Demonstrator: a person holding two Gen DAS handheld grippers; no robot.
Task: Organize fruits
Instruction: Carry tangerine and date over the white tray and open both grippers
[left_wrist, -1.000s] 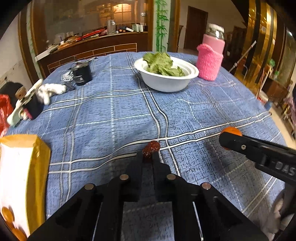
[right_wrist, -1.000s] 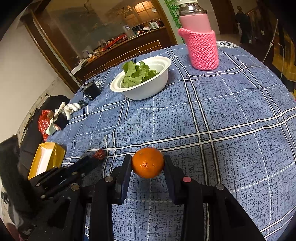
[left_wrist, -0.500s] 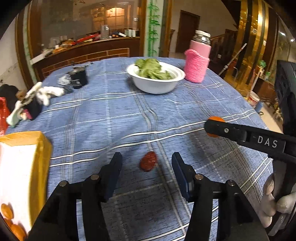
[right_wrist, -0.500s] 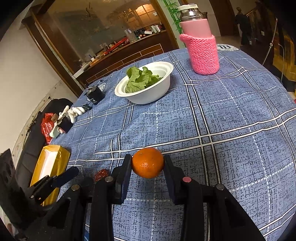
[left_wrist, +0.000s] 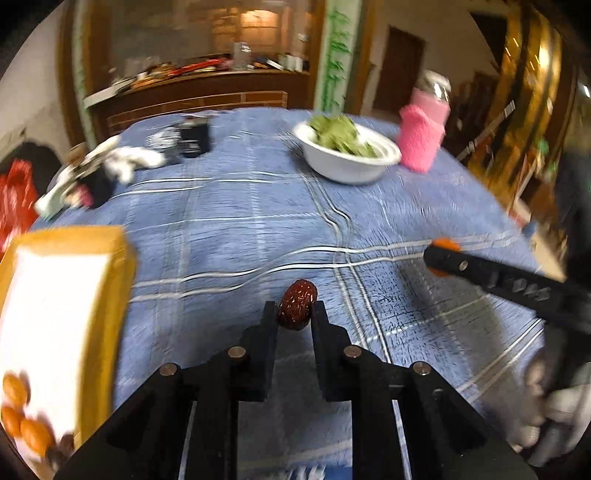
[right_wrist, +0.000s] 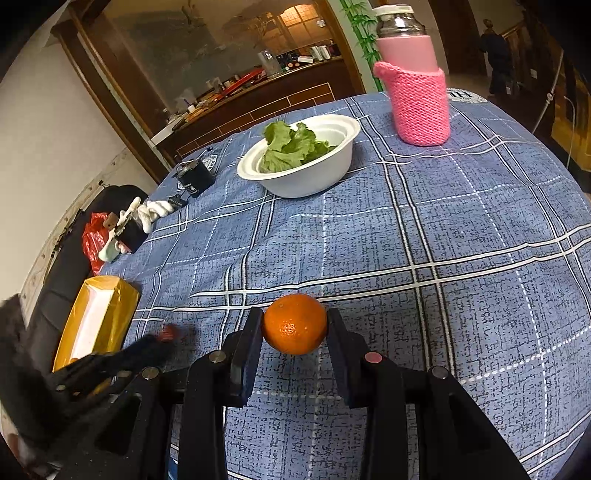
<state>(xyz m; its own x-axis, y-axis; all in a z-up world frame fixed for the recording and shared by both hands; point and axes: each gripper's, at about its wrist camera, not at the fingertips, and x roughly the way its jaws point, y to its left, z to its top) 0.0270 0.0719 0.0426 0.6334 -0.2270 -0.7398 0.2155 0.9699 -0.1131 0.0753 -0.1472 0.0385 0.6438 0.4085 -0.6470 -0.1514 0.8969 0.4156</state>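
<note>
In the left wrist view my left gripper (left_wrist: 294, 308) is shut on a wrinkled dark red date (left_wrist: 297, 309), held just above the blue checked cloth. A yellow box (left_wrist: 107, 295) with a white inside stands to its left, and several small orange fruits (left_wrist: 22, 413) lie in its near end. My right gripper (right_wrist: 294, 325) is shut on a round orange (right_wrist: 295, 324) a little above the cloth. From the right wrist view the left gripper (right_wrist: 162, 338) is a blur at the lower left, next to the box (right_wrist: 123, 295).
A white bowl (right_wrist: 314, 177) of lettuce and a pink bottle in a knitted sleeve (right_wrist: 421, 107) stand at the far side. A black pouch (right_wrist: 194, 177), white cord and small items (right_wrist: 122, 229) lie along the left edge. A gloved hand (left_wrist: 554, 413) holds the right gripper.
The left gripper let the date drop onto the cloth, stood open around it, then shut on it again and lifted it, shifting leftward. The right gripper with the orange has stayed put.
</note>
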